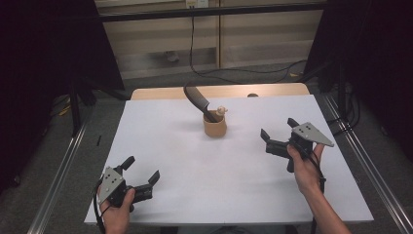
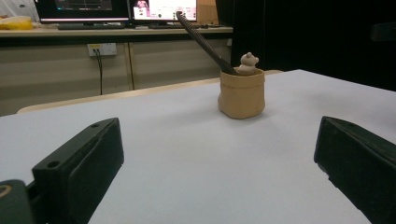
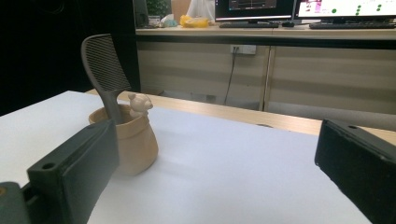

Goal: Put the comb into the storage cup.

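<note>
The tan sack-shaped cup (image 1: 215, 126), holding a tilted black comb (image 1: 197, 98), stands mid-counter (image 1: 170, 161). Left hand-held gripper (image 1: 142, 170) at 7 o'clock and right hand-held gripper (image 1: 278, 131) at 3 o'clock rest low, jaws spread, empty.

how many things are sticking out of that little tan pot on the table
2: a dark comb, handle down in the tan pot and leaning toward the far left, and a small pale bear figure at the rim on the pot's right. Anything lower inside is hidden.
</note>
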`<action>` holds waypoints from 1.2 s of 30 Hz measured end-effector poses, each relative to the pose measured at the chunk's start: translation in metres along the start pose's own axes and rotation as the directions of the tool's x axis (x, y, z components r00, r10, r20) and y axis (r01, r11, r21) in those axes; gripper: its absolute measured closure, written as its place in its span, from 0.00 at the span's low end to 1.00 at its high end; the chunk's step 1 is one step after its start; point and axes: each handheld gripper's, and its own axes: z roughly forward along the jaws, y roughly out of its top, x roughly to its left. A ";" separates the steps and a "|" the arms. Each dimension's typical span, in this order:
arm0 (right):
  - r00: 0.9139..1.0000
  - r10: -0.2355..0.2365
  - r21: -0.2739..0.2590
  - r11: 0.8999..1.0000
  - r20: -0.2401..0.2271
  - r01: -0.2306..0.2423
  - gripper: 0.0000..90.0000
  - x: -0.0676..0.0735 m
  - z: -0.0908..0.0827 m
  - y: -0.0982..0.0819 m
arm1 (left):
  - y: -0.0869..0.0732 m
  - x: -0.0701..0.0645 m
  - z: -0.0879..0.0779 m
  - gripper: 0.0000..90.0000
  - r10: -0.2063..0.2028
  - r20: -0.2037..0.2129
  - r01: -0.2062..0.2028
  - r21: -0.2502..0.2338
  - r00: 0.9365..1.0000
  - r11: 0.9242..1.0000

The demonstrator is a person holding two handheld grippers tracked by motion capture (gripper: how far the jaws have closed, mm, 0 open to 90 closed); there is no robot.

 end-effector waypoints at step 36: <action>0.995 -0.007 -0.023 1.000 0.101 0.009 0.00 -0.024 -0.079 -0.017 | 0.003 -0.002 -0.004 0.03 0.020 -0.011 -0.020 -0.008 1.000 1.000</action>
